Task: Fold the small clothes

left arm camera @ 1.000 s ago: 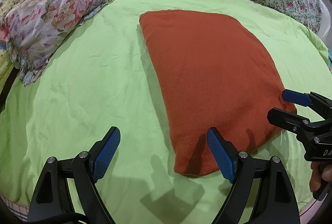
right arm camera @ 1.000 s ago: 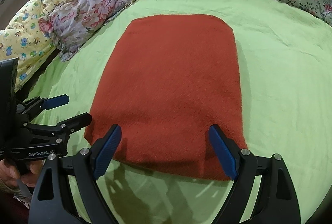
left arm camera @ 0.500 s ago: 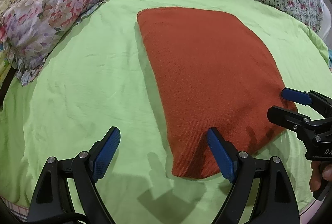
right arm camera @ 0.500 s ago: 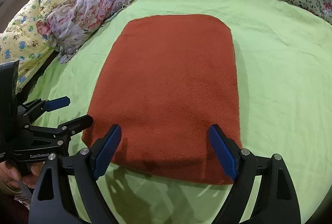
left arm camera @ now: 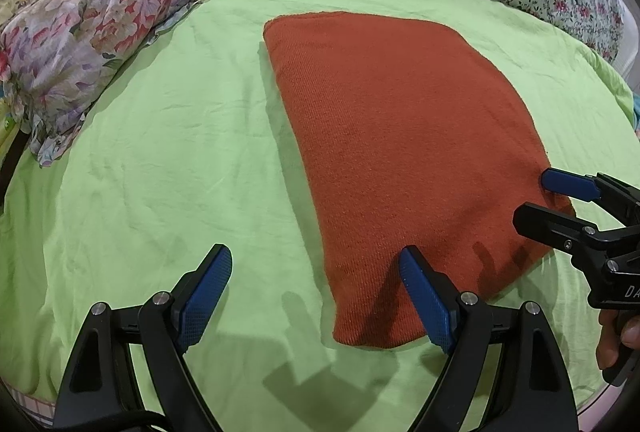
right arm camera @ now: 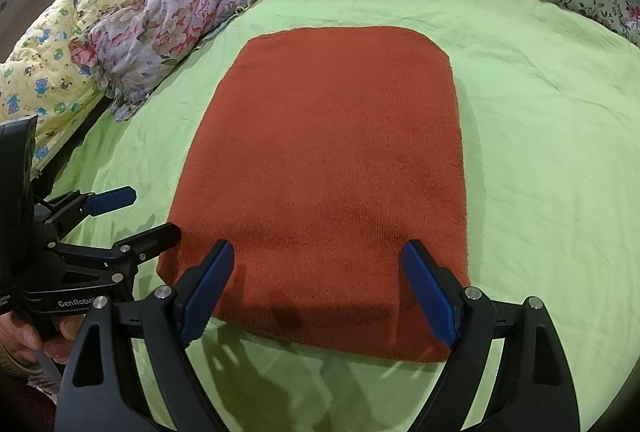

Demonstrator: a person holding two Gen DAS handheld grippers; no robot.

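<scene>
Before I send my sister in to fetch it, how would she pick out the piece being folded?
Find the bed with the lime-green sheet. In its middle lies the rust-orange knit cloth, folded into a flat rectangle. Unlike the crumpled floral fabric at the sheet's far left edge, it is plain, one colour and smooth.

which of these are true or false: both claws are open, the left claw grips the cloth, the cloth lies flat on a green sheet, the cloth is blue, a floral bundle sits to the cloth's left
1. Both claws are open. True: the left claw and right claw each have their fingers spread wide.
2. The left claw grips the cloth. False: nothing is between its fingers; only its right finger is over the cloth's near corner.
3. The cloth lies flat on a green sheet. True.
4. The cloth is blue. False: it is rust orange; only the finger pads are blue.
5. A floral bundle sits to the cloth's left. True: it is crumpled at the sheet's left edge, apart from the cloth.
</scene>
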